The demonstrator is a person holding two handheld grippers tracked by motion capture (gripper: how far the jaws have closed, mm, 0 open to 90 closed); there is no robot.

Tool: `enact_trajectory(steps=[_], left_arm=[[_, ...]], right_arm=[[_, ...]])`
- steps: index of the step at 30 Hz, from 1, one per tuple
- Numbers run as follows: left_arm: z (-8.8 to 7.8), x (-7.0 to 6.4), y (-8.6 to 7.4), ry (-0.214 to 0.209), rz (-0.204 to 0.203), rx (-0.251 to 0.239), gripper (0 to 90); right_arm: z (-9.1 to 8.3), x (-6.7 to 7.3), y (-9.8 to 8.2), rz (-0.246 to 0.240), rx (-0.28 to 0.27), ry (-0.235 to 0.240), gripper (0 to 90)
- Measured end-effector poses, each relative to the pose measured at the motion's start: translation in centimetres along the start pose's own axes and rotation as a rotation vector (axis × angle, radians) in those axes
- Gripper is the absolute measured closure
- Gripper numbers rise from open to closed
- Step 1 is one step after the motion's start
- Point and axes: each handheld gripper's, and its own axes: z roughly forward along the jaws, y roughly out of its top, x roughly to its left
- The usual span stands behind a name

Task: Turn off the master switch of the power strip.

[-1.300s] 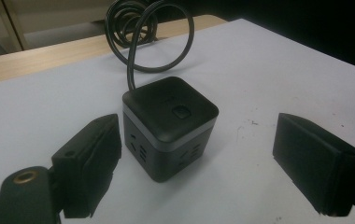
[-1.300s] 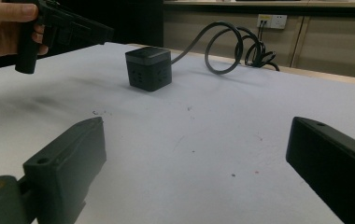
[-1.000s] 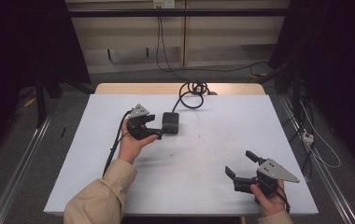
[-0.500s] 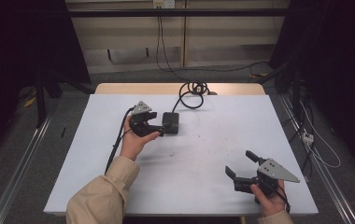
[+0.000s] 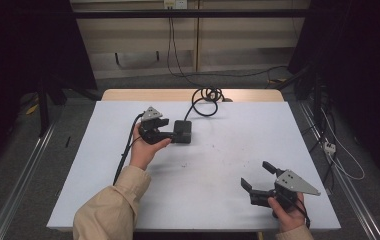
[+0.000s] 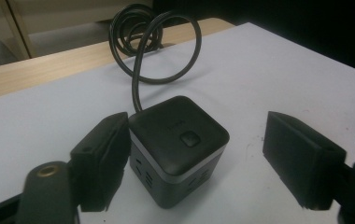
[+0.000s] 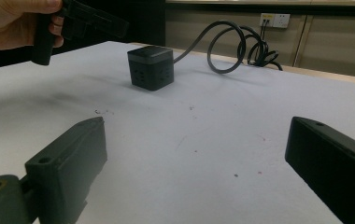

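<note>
Straddling the black socket cube (image 6: 178, 149) with open jaws, the left gripper (image 5: 170, 131) touches one side; the right gripper (image 5: 260, 181) hovers open over the white surface (image 5: 228, 150).

power cube (image 6: 178, 144) | dark cube, rounded corners, button on top, sockets in sides | upright on table (image 5: 238, 150) | black cord (image 5: 205, 100) runs from it to coils at table's far edge

Matt black plastic socket cube (image 6: 178, 147) with a rubbery cord (image 6: 159, 44) sits on a smooth white tabletop (image 5: 228, 165).
</note>
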Motion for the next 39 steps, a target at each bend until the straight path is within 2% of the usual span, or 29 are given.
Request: enact_trajectory(steps=[6,15,18,24,31,39], left_arm=[[-0.05,0.03,0.28,0.012,0.018,0.001,31.1],[0.18,0.00,0.55,-0.005,0.014,-0.001,38.8],[0.26,0.02,0.66,-0.008,0.025,0.003,40.8],[0.40,-0.03,0.89,-0.020,0.019,0.002,43.3],[0.40,0.16,0.85,-0.013,0.014,0.007,48.0],[0.39,0.41,0.85,-0.016,0.008,0.002,56.4]], right_arm=[[0.00,0.00,0.02,-0.002,-0.003,-0.001,5.1],[0.02,0.00,0.01,-0.002,0.000,0.001,5.2],[0.01,-0.01,0.02,-0.003,-0.001,0.001,5.2],[0.01,0.01,0.03,-0.002,-0.001,0.002,5.2],[0.03,0.01,0.02,-0.001,0.000,0.003,5.3],[0.04,0.03,0.04,-0.004,-0.001,0.003,5.4]])
